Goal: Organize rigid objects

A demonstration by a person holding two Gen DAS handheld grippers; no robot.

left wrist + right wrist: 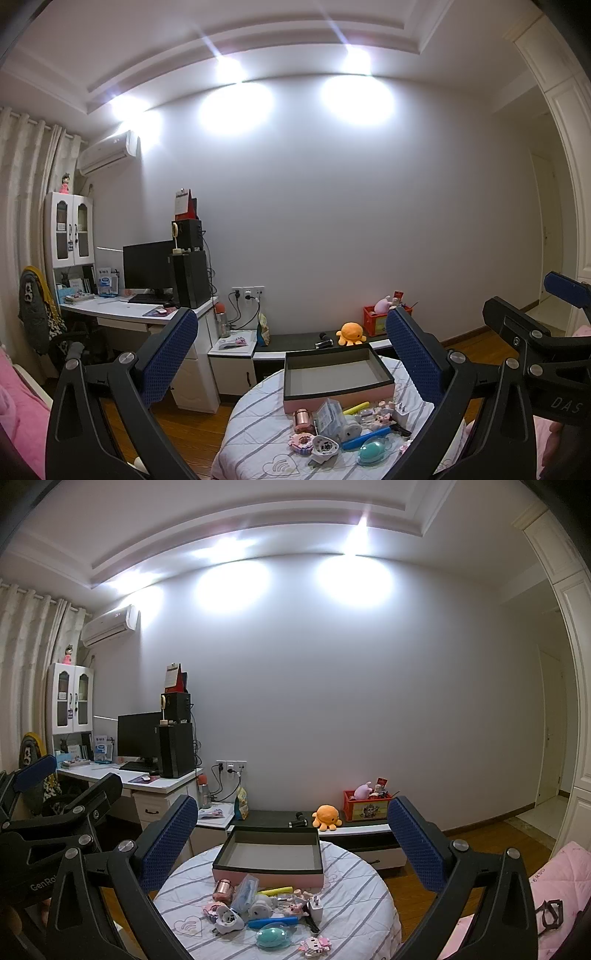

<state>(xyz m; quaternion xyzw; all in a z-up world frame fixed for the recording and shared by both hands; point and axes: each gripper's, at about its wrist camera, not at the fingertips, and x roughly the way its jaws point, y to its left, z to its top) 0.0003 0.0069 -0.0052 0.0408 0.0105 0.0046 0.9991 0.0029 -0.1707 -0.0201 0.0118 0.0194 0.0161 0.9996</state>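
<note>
A round table with a striped cloth (258, 424) (354, 893) carries a pile of small rigid items: a rose-gold cup (303, 418) (223, 887), a yellow marker (355, 408) (275, 890), a blue pen (364, 438) (271, 922), a teal egg-shaped case (371, 451) (272, 936) and a white charger (315, 906). Behind the pile sits an empty pink-sided box (334, 374) (269, 851). My left gripper (291, 325) is open, high above the table. My right gripper (291, 808) is open too, holding nothing. Each gripper shows at the other view's edge.
A desk with monitor and speakers (159, 273) (147, 742) stands at left. A low bench (295, 341) (280, 818) behind the table holds an orange plush octopus (350, 333) (327, 816) and a red crate (376, 321) (364, 806). Pink bedding (565, 878) lies at right.
</note>
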